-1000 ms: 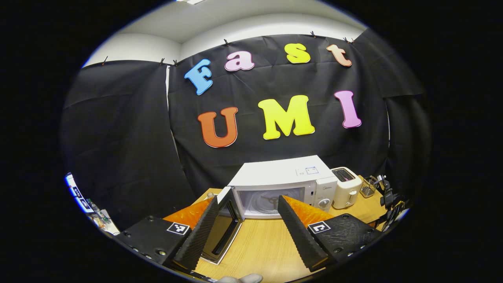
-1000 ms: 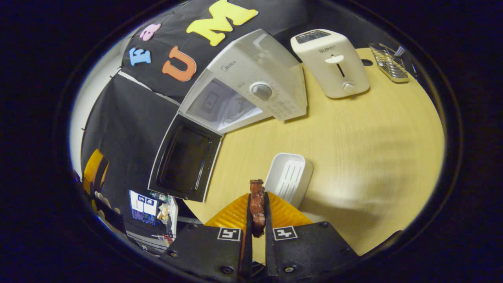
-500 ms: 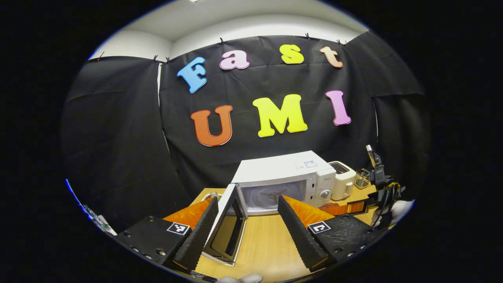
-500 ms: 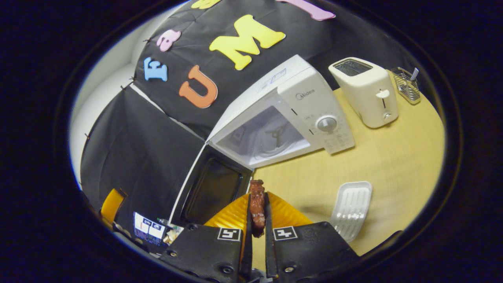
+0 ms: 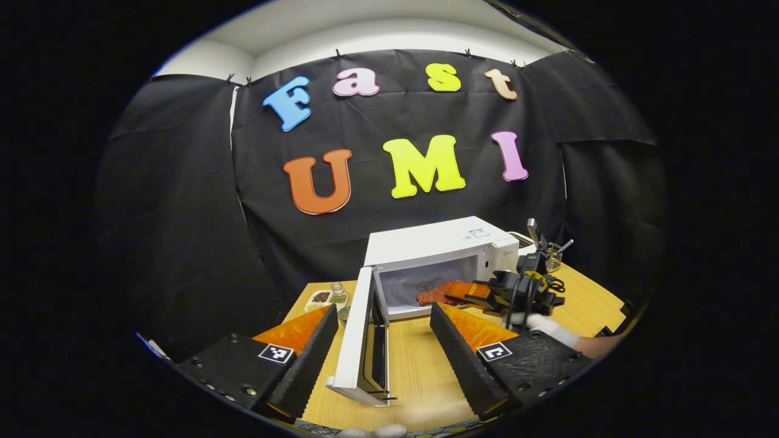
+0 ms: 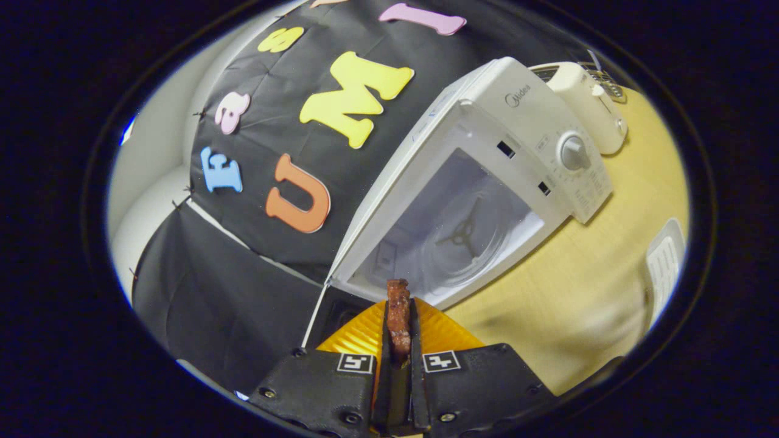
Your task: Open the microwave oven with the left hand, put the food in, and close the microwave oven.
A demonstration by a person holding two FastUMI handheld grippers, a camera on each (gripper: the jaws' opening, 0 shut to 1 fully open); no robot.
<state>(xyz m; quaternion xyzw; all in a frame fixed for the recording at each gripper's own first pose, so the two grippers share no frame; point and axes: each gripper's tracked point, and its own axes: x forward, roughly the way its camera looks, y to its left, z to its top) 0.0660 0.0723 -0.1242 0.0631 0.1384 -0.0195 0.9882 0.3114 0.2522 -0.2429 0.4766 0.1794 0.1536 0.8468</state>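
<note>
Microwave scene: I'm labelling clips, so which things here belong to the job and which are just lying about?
Part of the job:
- white microwave oven, its door swung open
- reddish-brown strip of food, clamped in the right gripper
- left gripper, open

Lying about:
- cream toaster
- white ribbed tray
- small glass jar

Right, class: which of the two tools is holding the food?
The right tool, shut on the reddish-brown food at the microwave opening; the left tool is open, empty.
</note>
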